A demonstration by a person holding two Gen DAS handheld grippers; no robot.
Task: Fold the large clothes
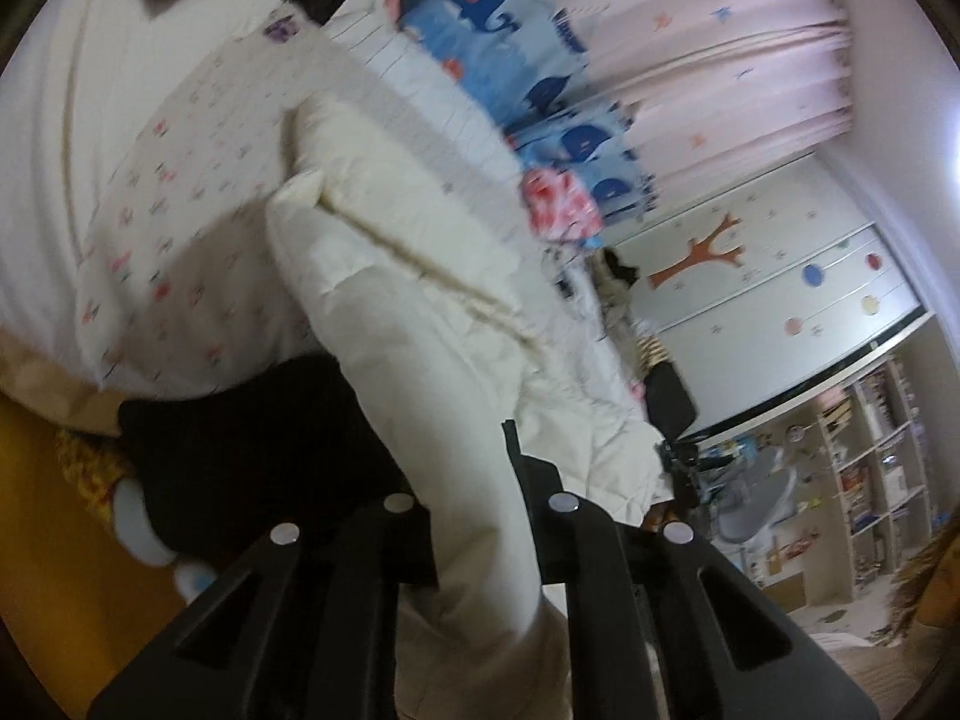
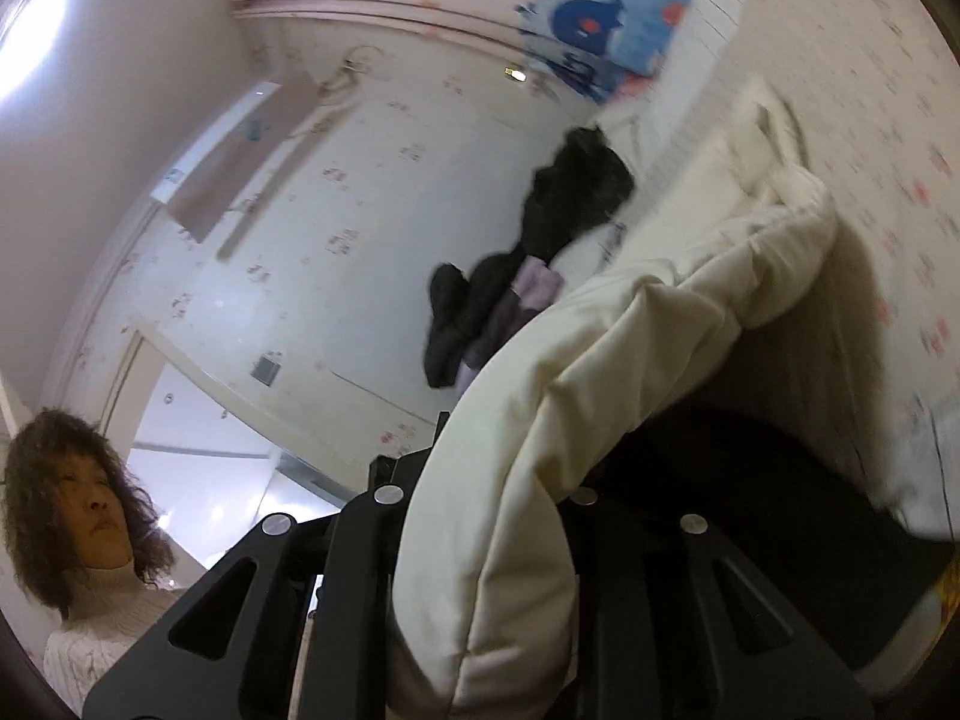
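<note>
A cream padded garment lies across the patterned bed sheet and runs down between the black fingers of my left gripper, which is shut on its edge. In the right wrist view the same cream garment bulges up between the fingers of my right gripper, which is shut on another part of it. The fabric hangs lifted and bunched off the bed in both views. Each gripper's fingertips are partly hidden by the cloth.
Dark clothes lie in a heap further along the bed. A blue whale-print cover and a black cloth lie beside the garment. Pink curtains, a wardrobe and shelves stand behind. A person stands at the left.
</note>
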